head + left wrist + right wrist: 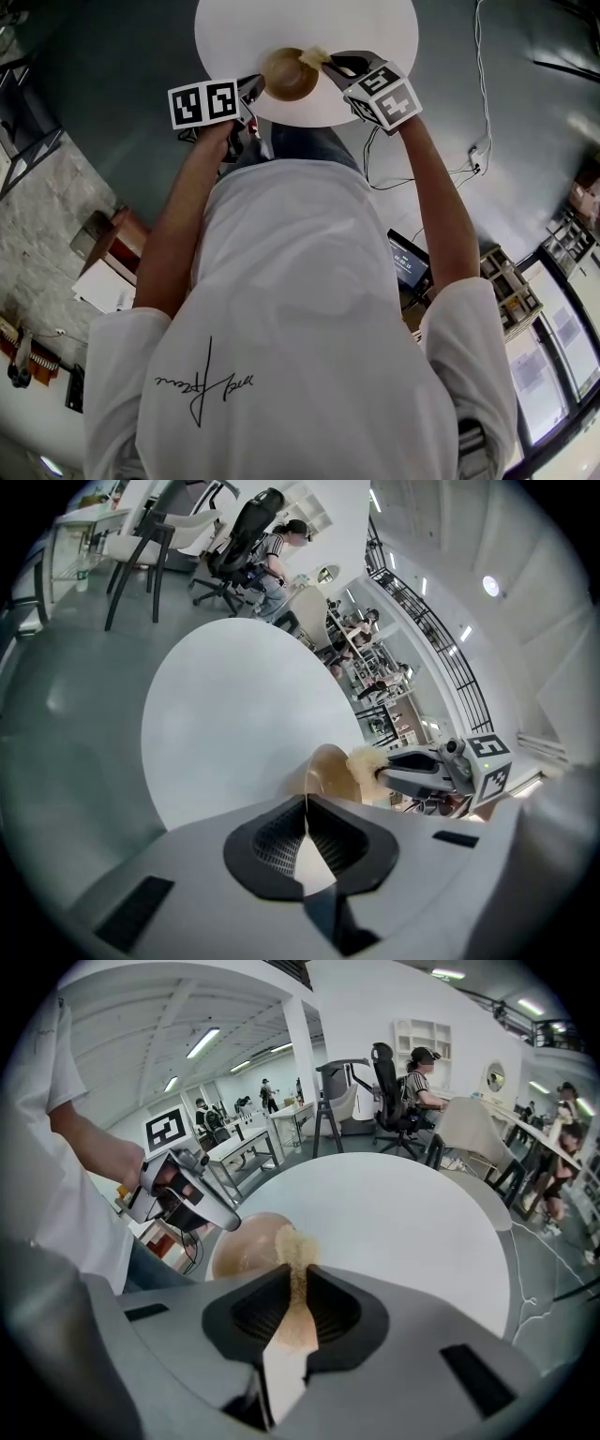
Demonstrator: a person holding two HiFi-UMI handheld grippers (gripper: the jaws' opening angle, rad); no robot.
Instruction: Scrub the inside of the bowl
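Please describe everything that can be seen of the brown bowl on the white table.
The bowl is small, round, tan-brown, smooth and thin-walled. It sits near the close edge of the round white table. The left tongs pinch its rim. On the opposite side, a pale sponge held in the right tongs meets its rim.

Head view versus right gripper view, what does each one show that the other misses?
Only the head view: the right gripper from outside, its marker cube and the person's right forearm. Only the right gripper view: a seated person in the background, and its jaws closed on the sponge. Both: the bowl, the white table, and the left gripper shut on the bowl's rim.
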